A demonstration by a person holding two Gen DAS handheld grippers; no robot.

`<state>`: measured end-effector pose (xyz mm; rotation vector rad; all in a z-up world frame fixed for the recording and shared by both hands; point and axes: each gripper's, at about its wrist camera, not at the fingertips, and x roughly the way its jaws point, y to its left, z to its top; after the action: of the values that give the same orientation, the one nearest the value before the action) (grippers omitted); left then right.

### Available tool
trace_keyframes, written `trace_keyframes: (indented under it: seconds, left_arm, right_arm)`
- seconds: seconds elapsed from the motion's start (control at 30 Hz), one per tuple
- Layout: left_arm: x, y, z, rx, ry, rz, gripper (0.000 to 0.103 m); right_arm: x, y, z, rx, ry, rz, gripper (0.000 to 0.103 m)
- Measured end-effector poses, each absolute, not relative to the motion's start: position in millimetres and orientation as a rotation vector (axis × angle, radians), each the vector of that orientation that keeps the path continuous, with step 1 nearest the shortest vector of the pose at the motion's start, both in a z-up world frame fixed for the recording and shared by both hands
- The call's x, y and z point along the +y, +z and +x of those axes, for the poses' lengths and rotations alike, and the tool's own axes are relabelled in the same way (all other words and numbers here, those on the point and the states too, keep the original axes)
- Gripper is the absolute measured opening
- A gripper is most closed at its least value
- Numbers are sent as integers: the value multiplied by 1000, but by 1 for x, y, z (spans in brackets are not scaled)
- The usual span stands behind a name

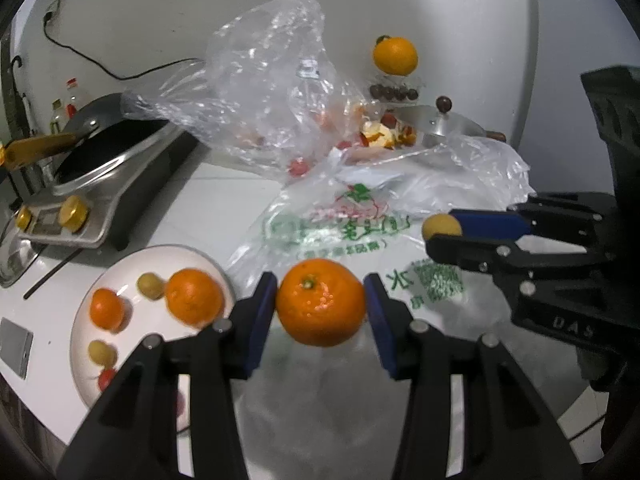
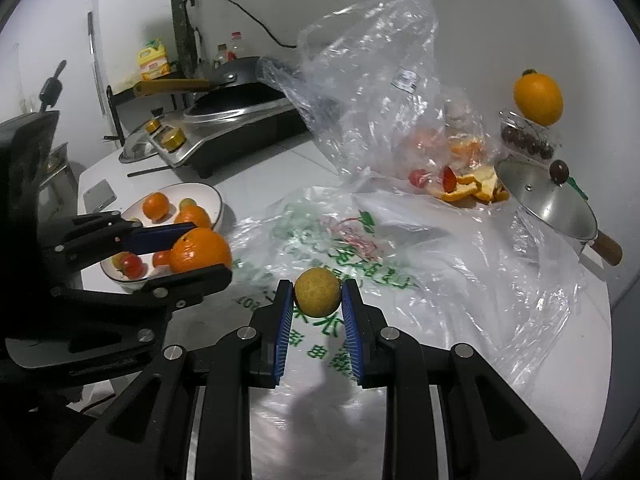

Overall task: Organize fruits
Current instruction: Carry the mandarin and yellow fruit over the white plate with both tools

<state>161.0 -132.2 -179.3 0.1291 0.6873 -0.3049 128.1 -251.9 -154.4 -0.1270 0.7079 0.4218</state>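
- The left wrist view alone shows the top of the mandarin (image 1: 320,302) in the left gripper (image 1: 320,304), green stem scar up; the white plate (image 1: 132,264) appears nearly from above, at lower left.
- The right wrist view alone shows a yellow bottle (image 2: 153,64) and a dark upright pipe (image 2: 181,20) behind the induction cooker (image 2: 240,128); it also shows the left gripper (image 2: 200,256) from the side, raised just in front of the plate (image 2: 218,204).
- Both views show the clear plastic bag (image 1: 272,92) standing at centre, a printed bag (image 1: 360,232) flat on the white surface (image 1: 208,208), a lidded pot (image 1: 444,124) and a large orange (image 1: 395,55) on a container near the wall.
- The mandarin is bright orange, glossy, slightly flattened. The fruit in the right gripper (image 2: 317,294) is a small, round, dull yellow-brown fruit (image 2: 317,291) with a rough skin; its kind cannot be told.
- Plate contents: two mandarins, small yellow-green fruits and small red ones, lying apart.
- Left jaws: partly open to the mandarin's width, both blue pads pressed on its sides; the fruit is held clear of the surface.
- Right jaws: drawn in narrow, both pads on the small fruit, held above the printed bag.
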Motion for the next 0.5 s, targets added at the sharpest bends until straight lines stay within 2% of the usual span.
trace_keyframes:
  seconds: [0.5]
  left_arm:
    - [-65,-182,120,687,-247,78,46]
  right_arm:
    - [-198,-151,113,702,444,-193,27]
